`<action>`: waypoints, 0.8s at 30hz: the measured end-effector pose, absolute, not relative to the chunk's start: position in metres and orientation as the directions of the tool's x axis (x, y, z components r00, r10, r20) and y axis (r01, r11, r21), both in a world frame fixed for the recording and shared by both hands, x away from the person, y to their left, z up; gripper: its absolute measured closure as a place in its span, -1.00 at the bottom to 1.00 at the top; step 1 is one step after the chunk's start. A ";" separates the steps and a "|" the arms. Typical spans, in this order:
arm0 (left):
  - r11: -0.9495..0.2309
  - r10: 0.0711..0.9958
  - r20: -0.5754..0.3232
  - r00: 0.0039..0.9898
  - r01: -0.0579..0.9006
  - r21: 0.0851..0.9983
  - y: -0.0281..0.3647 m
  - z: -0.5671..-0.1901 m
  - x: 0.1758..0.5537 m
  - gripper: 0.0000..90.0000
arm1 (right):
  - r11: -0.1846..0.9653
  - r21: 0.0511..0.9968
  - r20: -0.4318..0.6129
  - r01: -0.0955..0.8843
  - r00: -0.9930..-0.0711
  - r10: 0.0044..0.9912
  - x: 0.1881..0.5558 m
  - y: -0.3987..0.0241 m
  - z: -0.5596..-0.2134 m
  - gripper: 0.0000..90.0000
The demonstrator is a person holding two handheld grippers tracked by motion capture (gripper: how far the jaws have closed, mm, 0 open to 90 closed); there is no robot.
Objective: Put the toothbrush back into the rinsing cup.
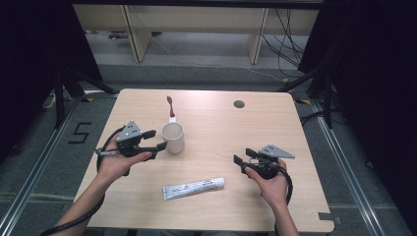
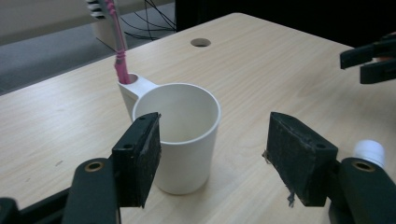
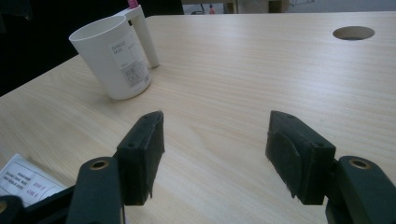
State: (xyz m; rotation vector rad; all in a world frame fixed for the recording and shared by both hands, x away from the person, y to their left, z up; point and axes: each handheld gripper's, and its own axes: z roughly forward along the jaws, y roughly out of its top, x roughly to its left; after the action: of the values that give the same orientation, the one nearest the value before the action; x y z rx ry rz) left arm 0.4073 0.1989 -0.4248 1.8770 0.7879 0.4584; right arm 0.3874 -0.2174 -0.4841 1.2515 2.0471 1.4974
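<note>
Counter (image 1: 275,147) of pale wood, a round cable hole (image 1: 239,104) near its far edge. White cup (image 1: 173,137) stands upright left of centre, its side handle a hollow tube carrying a pink toothbrush (image 1: 170,106) upright, bristles up; that keeps the brush off the surface and within reach. Left gripper (image 1: 155,140) sits just beside the cup on its near-left, jaws wide; in the left gripper view the cup (image 2: 180,135) stands just ahead of the spread jaws, toward the left one, and whether that jaw touches the wall cannot be told. Judgement: the hand is lined up to close across the cup body, either to steady it or lift it. Right gripper (image 1: 244,158) held low over bare wood well apart from the cup, jaws also wide, holding nothing, pointing toward the cup (image 3: 113,60); it reads as waiting. Toothpaste tube (image 1: 193,188) lies flat near the front edge between the two hands, cap toward the right, likely the right hand's next object.
</note>
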 end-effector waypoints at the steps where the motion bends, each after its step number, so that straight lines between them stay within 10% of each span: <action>1: -0.292 0.693 -0.029 0.720 0.316 0.903 0.198 -0.424 0.406 -0.22 | 0.071 0.882 0.239 0.466 -0.571 0.785 0.387 -0.217 -0.484 -0.17; 24: -0.628 0.451 0.026 0.892 0.297 0.720 0.148 -0.425 0.396 -0.20 | 0.093 0.879 0.219 0.468 -0.569 0.793 0.388 -0.221 -0.483 -0.17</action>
State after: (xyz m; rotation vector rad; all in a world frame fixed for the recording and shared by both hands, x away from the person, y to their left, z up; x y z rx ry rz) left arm 0.3962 0.1483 -0.4249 2.2911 0.5332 0.2614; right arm 0.3879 -0.2206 -0.4835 1.2479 2.0652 1.4666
